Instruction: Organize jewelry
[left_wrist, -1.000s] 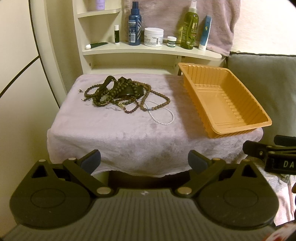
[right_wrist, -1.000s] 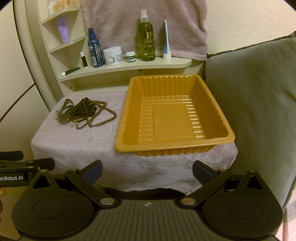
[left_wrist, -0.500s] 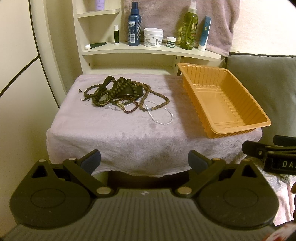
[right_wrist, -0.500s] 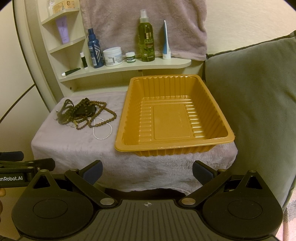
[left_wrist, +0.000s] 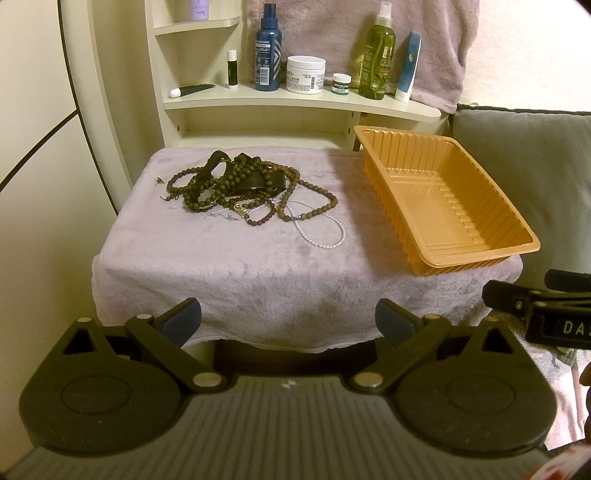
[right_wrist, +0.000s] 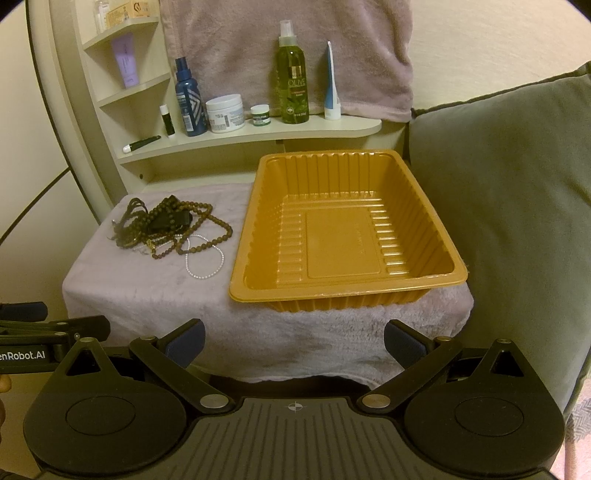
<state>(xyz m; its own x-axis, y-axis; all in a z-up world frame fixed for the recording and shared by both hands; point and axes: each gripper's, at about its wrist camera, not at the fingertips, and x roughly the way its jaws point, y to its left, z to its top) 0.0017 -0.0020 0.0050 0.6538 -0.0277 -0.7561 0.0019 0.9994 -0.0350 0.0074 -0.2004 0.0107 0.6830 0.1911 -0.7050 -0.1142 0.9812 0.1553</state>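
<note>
Almost nothing has changed over the last second: both views only crept slightly nearer, so sorting has not begun. The towel-covered table (left_wrist: 258, 273) lies ahead of both grippers with open room. The empty tray (right_wrist: 347, 291) overhangs its near edge, straight ahead of the right gripper (right_wrist: 293, 341), jaws wide. The beads (left_wrist: 243, 184) lie ahead of the left gripper (left_wrist: 288, 319), also wide.

1. A bare strip of towel-covered counter (left_wrist: 229, 273) is lying open in front of the bead pile (left_wrist: 243, 184).
2. The orange tray (right_wrist: 347, 291) is taking up the right side.
3. The shelf (left_wrist: 295, 105) is overhanging the back edge.
4. A cushion (right_wrist: 509, 206) is walling the right.
</note>
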